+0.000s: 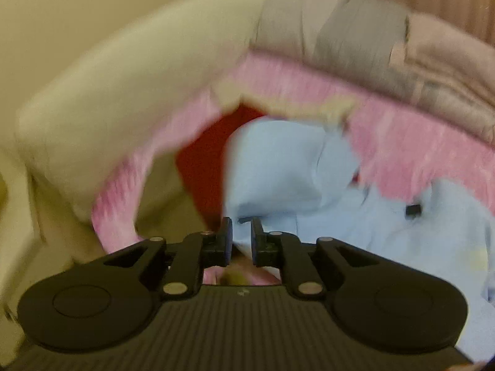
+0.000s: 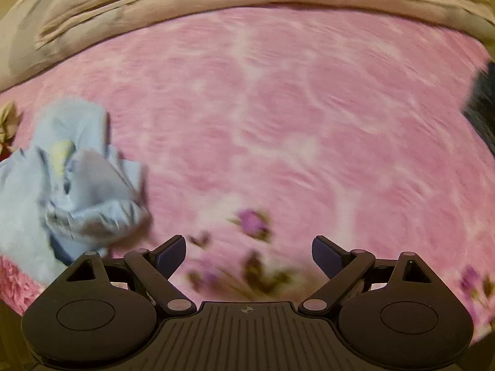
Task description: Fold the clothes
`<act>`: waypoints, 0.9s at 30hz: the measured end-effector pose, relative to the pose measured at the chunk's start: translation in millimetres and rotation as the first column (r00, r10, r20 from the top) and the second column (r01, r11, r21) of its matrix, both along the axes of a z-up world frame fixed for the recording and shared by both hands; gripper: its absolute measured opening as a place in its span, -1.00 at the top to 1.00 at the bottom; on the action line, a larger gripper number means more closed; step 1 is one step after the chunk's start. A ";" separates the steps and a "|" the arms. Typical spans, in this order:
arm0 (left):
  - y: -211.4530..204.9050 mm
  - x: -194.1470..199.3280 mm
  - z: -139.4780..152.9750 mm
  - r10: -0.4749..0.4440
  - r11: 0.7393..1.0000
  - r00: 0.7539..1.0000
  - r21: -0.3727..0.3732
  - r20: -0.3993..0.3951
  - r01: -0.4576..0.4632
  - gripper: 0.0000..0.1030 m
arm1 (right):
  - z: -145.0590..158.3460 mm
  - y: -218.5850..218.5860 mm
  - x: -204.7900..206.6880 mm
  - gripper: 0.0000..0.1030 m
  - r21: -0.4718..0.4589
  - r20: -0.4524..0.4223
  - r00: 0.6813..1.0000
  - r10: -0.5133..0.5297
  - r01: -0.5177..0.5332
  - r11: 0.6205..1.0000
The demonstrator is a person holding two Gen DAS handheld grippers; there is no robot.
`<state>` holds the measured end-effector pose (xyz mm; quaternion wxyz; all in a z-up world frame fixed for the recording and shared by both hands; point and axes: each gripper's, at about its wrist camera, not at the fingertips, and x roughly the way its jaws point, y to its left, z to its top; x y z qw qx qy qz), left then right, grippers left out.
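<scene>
Two claws are in view: the left claw (image 1: 241, 236) has its fingers drawn nearly together, pinching a fold of the light blue garment (image 1: 287, 167), which rises crumpled ahead of it. The right claw (image 2: 249, 255) gapes wide with nothing between its fingers, hovering over the pink bedspread (image 2: 278, 108). That garment lies bunched at the bedspread's left edge; beige bedding (image 2: 154, 6) lies beyond.

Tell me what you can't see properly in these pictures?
- Left view: whether the left claw pinches the blue garment; blur hides it.
- Left view: the red thing, covered by the garment.
- Right view: the dark thing, cut off by the edge.
</scene>
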<state>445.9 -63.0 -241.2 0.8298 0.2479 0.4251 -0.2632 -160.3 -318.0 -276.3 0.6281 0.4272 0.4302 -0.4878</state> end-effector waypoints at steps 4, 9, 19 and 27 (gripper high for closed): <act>12.0 -11.8 -42.5 0.001 0.999 0.982 -0.052 -0.191 -0.011 0.45 | -24.5 -22.7 35.9 -0.77 -0.010 0.095 0.995 -0.018 0.019 1.000; 3.6 -23.1 -79.0 -0.066 0.988 0.935 -0.152 -0.349 0.013 0.39 | -54.8 -60.3 81.9 -0.77 -0.020 0.218 0.976 0.004 0.001 1.000; -125.9 -20.3 -105.2 -0.620 0.784 0.783 -0.023 -0.045 0.620 0.23 | -104.5 -139.1 197.4 -0.77 -0.163 0.243 0.920 0.308 -0.274 0.948; -144.9 -15.2 -135.3 -0.721 0.688 0.681 0.243 0.128 0.684 0.27 | -143.7 -168.2 253.4 -0.77 -0.186 0.239 0.877 0.417 -0.380 0.906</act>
